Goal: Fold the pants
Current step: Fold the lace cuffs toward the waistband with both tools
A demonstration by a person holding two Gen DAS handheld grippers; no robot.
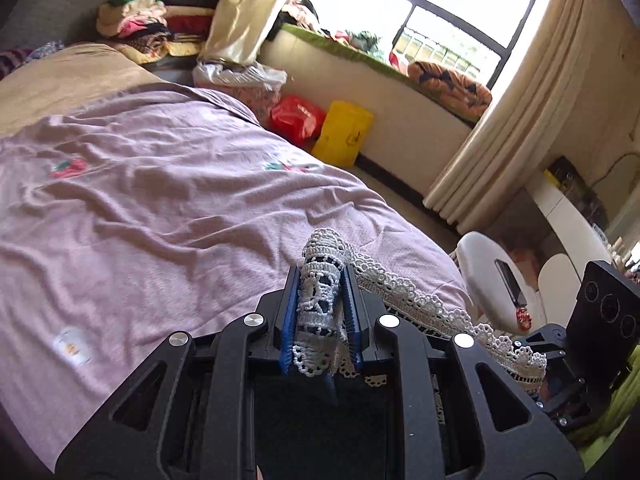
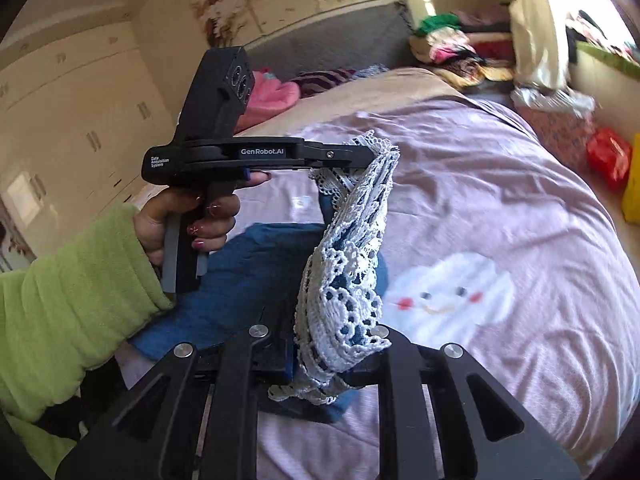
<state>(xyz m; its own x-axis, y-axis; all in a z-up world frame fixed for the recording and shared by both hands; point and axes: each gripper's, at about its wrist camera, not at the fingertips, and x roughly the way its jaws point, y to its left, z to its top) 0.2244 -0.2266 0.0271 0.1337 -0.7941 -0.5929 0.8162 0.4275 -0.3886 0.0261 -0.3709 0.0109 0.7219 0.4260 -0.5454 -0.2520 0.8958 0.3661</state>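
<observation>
both wrist views look close along their claws (facing opposite ways), sharing the pink bedspread (image 1: 160, 208).

The pink bedsheet (image 1: 168, 200) lies open and wrinkled ahead of both grippers, nothing on it up to the tan blanket (image 1: 68, 76). Past the bed's far edge, the red bag (image 1: 296, 118) and yellow bag (image 1: 343, 133) crowd the floor below the window ledge (image 1: 384, 92); a clothes pile (image 1: 148, 20) blocks the far corner.

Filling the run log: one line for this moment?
left gripper: shut on lace hem | right gripper: shut on lace hem | pants: lifted over bed
</observation>
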